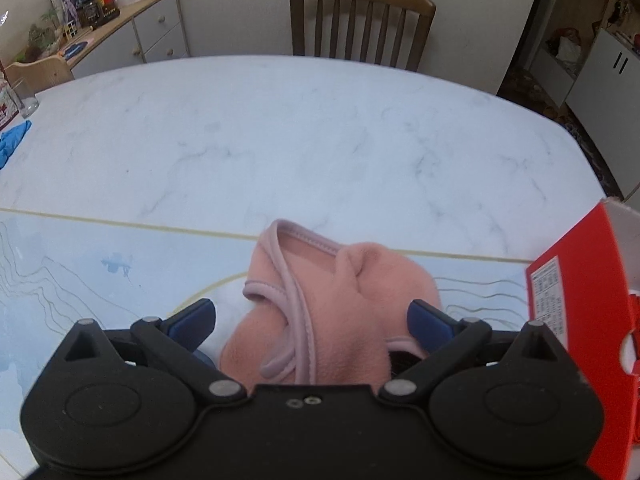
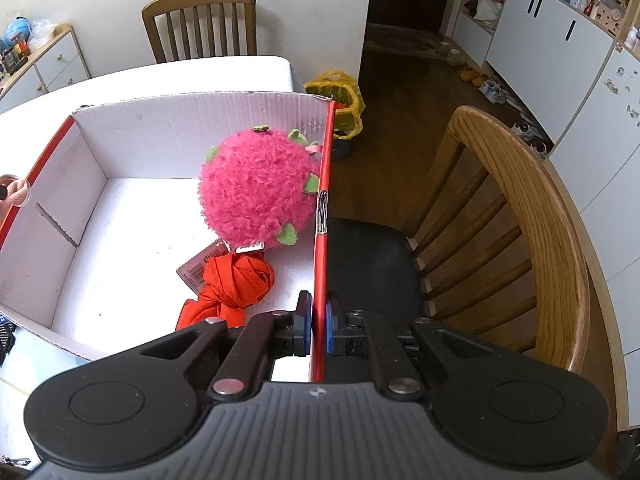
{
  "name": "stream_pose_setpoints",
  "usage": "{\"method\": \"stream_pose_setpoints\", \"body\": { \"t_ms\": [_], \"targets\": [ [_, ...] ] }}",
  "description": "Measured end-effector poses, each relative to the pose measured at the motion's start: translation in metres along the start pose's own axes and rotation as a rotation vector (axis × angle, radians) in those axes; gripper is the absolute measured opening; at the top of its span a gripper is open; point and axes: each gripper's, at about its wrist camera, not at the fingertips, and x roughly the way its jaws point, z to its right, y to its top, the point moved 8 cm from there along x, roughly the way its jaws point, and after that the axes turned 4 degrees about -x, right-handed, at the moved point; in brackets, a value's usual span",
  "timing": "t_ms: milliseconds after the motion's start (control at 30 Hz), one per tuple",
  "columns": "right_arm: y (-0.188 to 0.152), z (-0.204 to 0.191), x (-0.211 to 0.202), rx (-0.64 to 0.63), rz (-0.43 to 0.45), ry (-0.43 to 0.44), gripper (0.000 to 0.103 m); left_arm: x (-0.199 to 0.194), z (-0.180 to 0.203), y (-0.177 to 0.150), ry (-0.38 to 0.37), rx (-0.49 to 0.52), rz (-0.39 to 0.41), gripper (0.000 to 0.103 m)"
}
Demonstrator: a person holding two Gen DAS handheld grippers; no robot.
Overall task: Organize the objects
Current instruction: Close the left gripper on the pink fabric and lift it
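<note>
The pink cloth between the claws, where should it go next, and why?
Probably closing the left gripper on the pink cloth. Its jaws are open around it, and the right gripper is clamped on the box wall beside it, where a fuzzy ball already sits.

plush ball (image 2: 256, 188) in box (image 2: 192, 120) | knotted cloth (image 2: 232, 280) in front of it

We see a marble-patterned table (image 1: 320, 128) with a slatted wooden chair (image 1: 362, 20) at its far side, a drinking glass (image 1: 25, 98) and blue gloves (image 1: 12, 142) at its left edge, and a yellow bag (image 2: 340, 100) on the dark floor.
</note>
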Motion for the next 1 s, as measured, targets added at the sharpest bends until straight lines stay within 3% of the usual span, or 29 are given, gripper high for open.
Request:
{"method": "stream_pose_setpoints", "body": {
  "t_ms": [133, 367, 500, 667, 1000],
  "targets": [
    [-0.001, 0.0, 0.0, 0.0, 0.001, -0.004, 0.006, 0.004, -0.003, 0.001, -0.019, -0.03, -0.012, 0.09],
    [-0.001, -0.001, 0.0, -0.002, 0.001, -0.009, 0.006, 0.0, -0.004, 0.001, -0.039, -0.042, -0.02, 0.045],
    [-0.001, -0.001, 0.0, -0.004, 0.001, -0.006, 0.006, -0.009, -0.001, 0.003, -0.055, -0.039, -0.01, 0.028],
    [-0.001, -0.001, -0.001, -0.005, 0.002, -0.004, 0.006, -0.031, 0.004, 0.005, -0.079, -0.042, 0.019, 0.019],
    [-0.002, 0.0, 0.0, -0.002, 0.011, 0.012, 0.006, -0.103, 0.036, 0.011, -0.16, 0.005, 0.113, 0.015]
  ]
}}
